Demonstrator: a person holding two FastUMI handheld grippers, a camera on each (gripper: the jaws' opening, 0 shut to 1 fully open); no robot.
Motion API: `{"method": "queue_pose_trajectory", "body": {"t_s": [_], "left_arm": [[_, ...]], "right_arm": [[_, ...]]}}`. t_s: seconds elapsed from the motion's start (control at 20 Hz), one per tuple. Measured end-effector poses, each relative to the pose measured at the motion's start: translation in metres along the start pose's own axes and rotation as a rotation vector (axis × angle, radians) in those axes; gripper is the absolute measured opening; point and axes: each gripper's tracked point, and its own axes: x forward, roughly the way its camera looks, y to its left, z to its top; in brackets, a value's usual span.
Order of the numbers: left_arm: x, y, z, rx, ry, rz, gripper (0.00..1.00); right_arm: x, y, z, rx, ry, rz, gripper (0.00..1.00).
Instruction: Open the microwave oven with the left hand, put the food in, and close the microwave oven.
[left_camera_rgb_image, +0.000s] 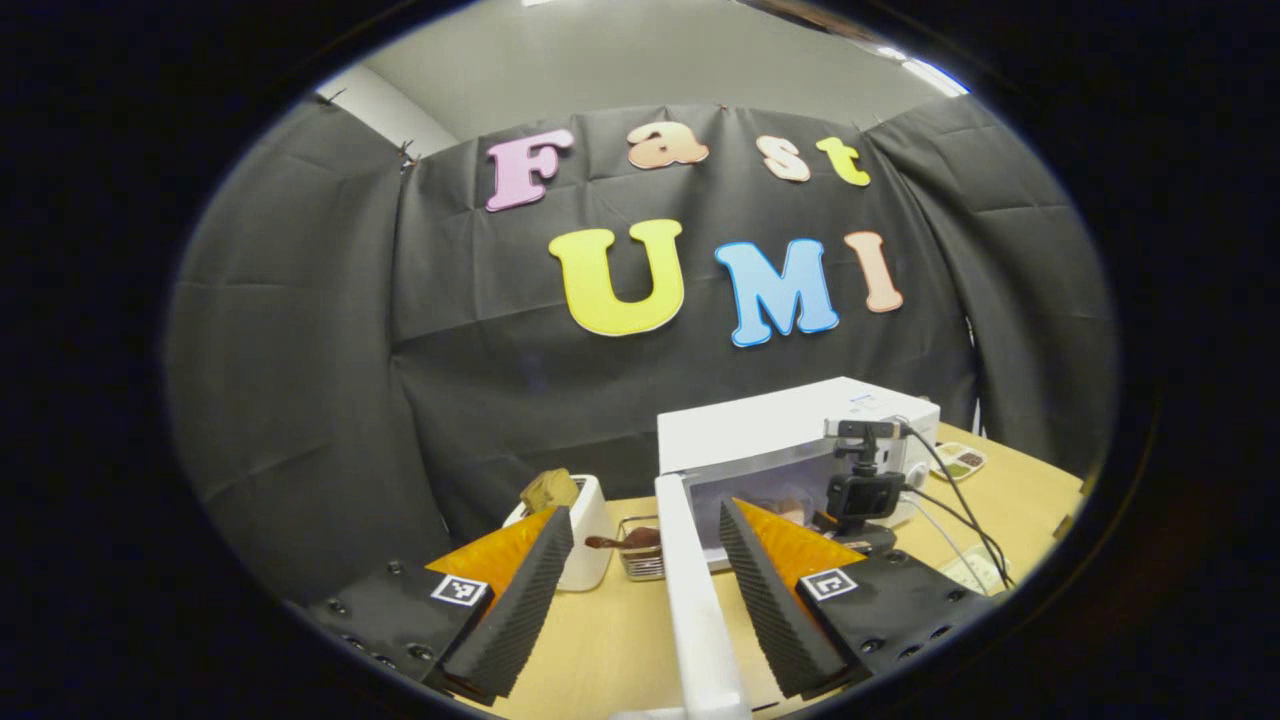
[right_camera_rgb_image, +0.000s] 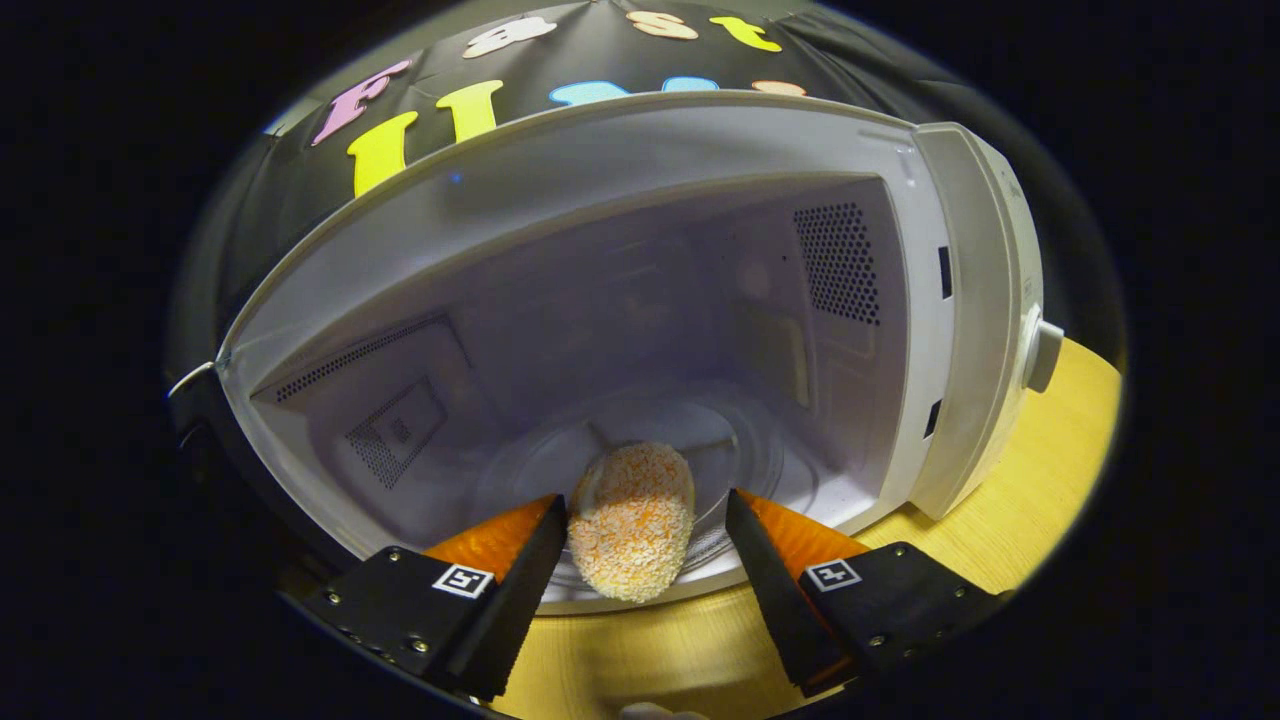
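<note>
Desk (left_camera_rgb_image: 620, 640): a pale wooden top that carries everything here.
Microwave (left_camera_rgb_image: 790, 425): a white box standing on the desk against the dark cloth wall. In the right gripper view its cavity (right_camera_rgb_image: 620, 330) gapes wide, perforated vents on the side walls, a glass turntable (right_camera_rgb_image: 740, 460) on its floor.
Door (left_camera_rgb_image: 690, 590): swung fully open, seen edge-on in the left gripper view as a white slab running toward the camera.
Toaster (left_camera_rgb_image: 585, 530): small and white, left of the door, with something brown poking out of its top.
Small tray (left_camera_rgb_image: 640, 550): between toaster and door, holding dark bits; too small to name.
Food (right_camera_rgb_image: 632, 520): a breaded, oval patty at the cavity's front lip, reaching in over the turntable's front edge.
Left claw (left_camera_rgb_image: 640, 580): fingers spread, the door's edge standing between them, nearer the right-hand finger; contact cannot be told.
Right claw (right_camera_rgb_image: 640, 550): fingers spread either side of the food. One finger lies close against it, the other stands clear, so it is not gripped.
Step in hand: judged to be placing the food. It sits near the lip, so nudging it further onto the turntable before backing the right claw straight out would keep the door from catching it.
Next: the left claw is well placed to swing the door shut once the right claw is clear.
</note>
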Motion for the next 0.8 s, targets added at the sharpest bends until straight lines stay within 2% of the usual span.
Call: {"method": "queue_pose_trajectory", "body": {"t_s": [0.05,0.1,0.15,0.25,0.5,0.6,0.75,0.8], "left_arm": [[0.002,0.001,0.001,-0.010,-0.007,0.001,1.00],[0.000,0.002,0.004,-0.018,-0.016,0.000,0.94],[-0.001,0.003,0.008,-0.019,-0.026,0.006,1.00],[-0.004,0.012,0.014,-0.020,-0.056,0.022,1.00],[-0.013,0.029,0.021,-0.024,-0.070,0.059,1.00],[-0.020,0.035,0.016,-0.012,-0.066,0.074,0.94],[-0.029,0.040,0.014,-0.022,-0.057,0.095,1.00],[-0.033,0.040,0.013,-0.019,-0.056,0.097,0.98]], "right_arm": [[-0.008,-0.001,0.007,-0.012,-0.011,0.003,0.97],[-0.017,-0.004,0.015,-0.016,-0.019,0.005,0.97],[-0.027,-0.006,0.023,-0.010,-0.027,0.011,0.97],[-0.054,-0.005,0.046,-0.025,-0.047,0.042,0.97],[-0.141,-0.020,0.115,-0.268,-0.177,0.112,0.97],[-0.172,-0.034,0.138,-0.309,-0.213,0.135,0.97],[-0.205,-0.063,0.171,-0.339,-0.238,0.118,0.97],[-0.215,-0.074,0.180,-0.330,-0.237,0.114,0.97]]}}
